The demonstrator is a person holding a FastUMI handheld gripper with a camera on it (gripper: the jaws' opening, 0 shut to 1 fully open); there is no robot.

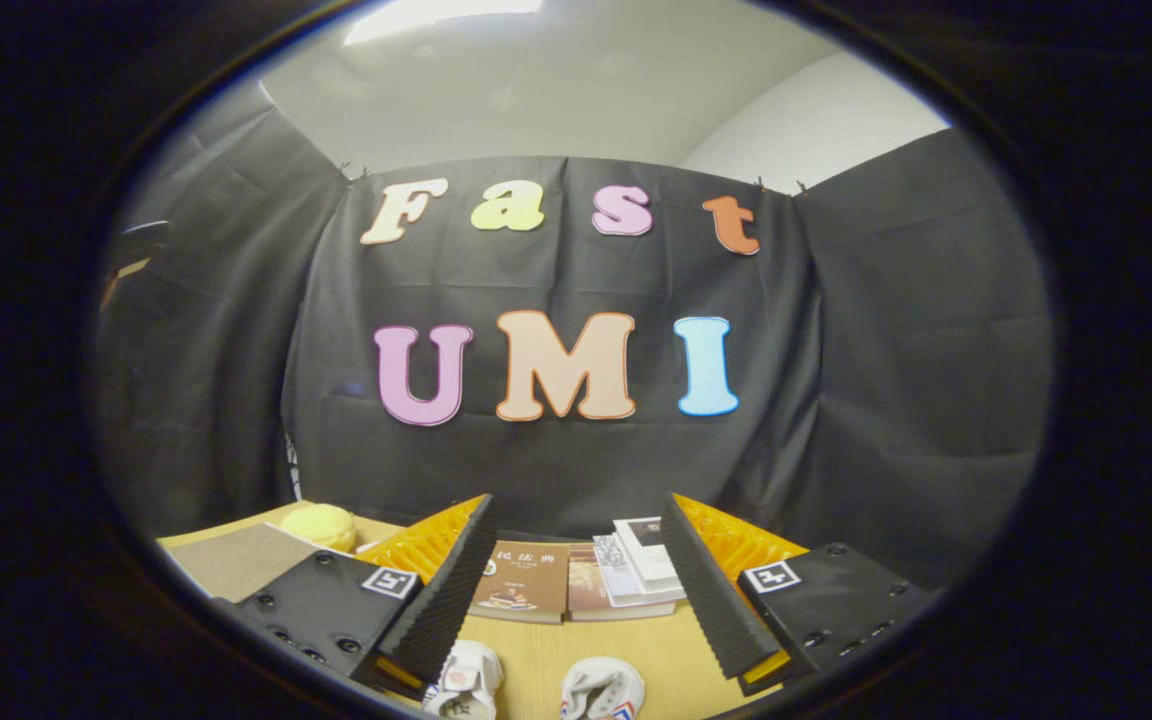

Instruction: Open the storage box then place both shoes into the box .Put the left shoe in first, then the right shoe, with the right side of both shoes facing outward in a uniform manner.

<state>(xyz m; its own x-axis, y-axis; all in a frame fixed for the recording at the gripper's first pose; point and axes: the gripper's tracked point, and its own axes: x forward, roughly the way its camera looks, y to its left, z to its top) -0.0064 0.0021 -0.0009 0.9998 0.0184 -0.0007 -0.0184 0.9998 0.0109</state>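
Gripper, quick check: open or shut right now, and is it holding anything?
Gripper: open, fingers spread wide and holding nothing; the two white shoes lie on the table below the fingers, books beyond.

We have one camera, riding on the gripper (576, 540) and looking forward along its two fingers (451, 590), which stand spread apart. It faces nearly level toward the booth's black cloth wall, well back from it, so the ceiling curves in above. The wooden table (546, 650) lies low under the lens (the fisheye bends its far edge), with books (521, 585) between and beyond the fingers and two white shoes (466, 680) closest beneath the lens.
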